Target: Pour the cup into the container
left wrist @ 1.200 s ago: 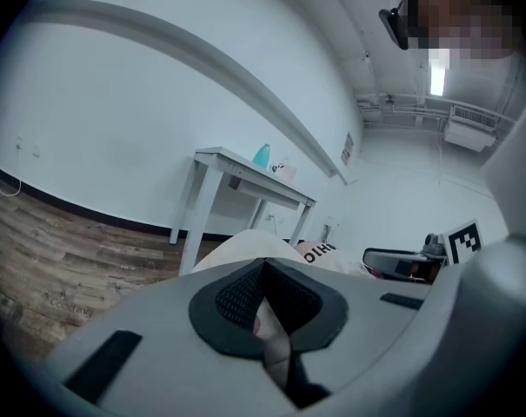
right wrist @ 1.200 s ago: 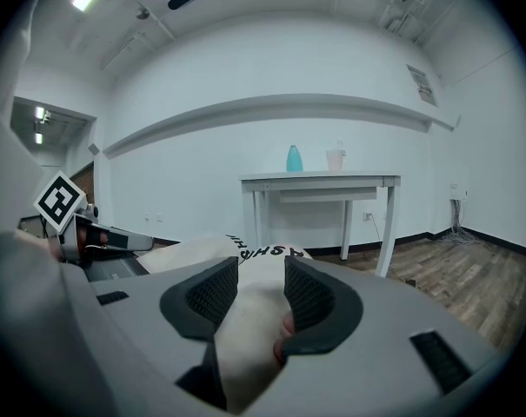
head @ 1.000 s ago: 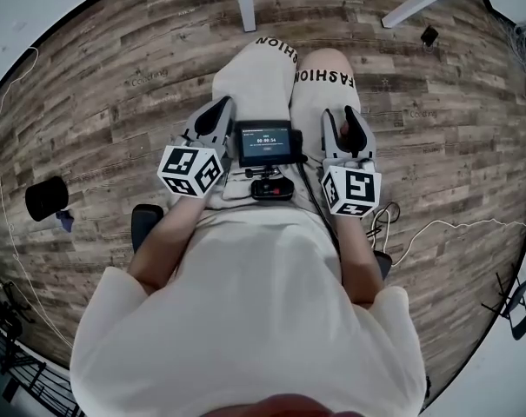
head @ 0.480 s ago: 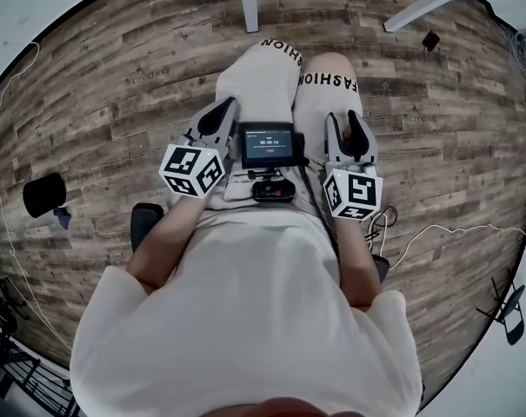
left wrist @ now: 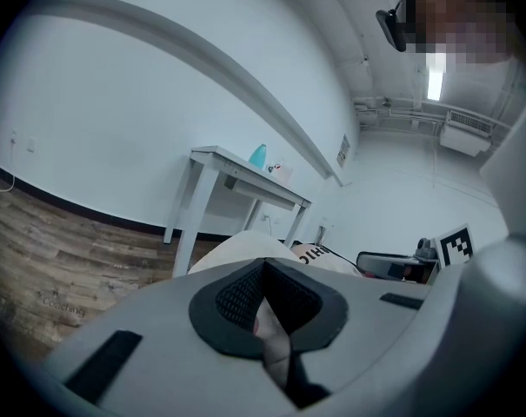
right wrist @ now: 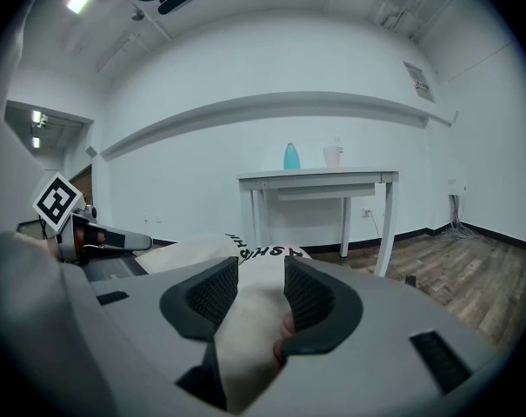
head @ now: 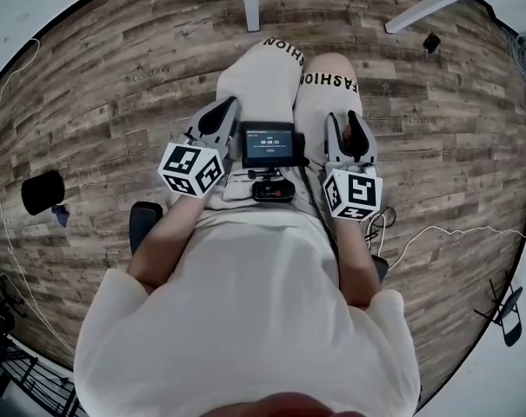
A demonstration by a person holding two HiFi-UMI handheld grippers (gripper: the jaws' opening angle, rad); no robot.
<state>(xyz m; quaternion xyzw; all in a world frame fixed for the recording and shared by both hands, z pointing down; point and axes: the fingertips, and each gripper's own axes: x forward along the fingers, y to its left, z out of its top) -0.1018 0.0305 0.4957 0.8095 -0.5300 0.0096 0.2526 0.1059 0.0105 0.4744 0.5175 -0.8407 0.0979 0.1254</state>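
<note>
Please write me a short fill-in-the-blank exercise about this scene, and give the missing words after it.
1. The left claw has its jaws ____.
2. The right claw has its jaws apart and holds ____.
3. The teal container and the pale cup stand on a white ____.

Missing words: shut; nothing; table.

Looks like a sparse lab or test room: bare white walls [right wrist: 202, 146], wood-plank floor [head: 115, 76], one white surface [right wrist: 319, 177] against the wall, exposed pipes [left wrist: 393, 104] and a strip light [left wrist: 435, 83] overhead, loose cables [head: 436, 230] trailing across the floor.
</note>
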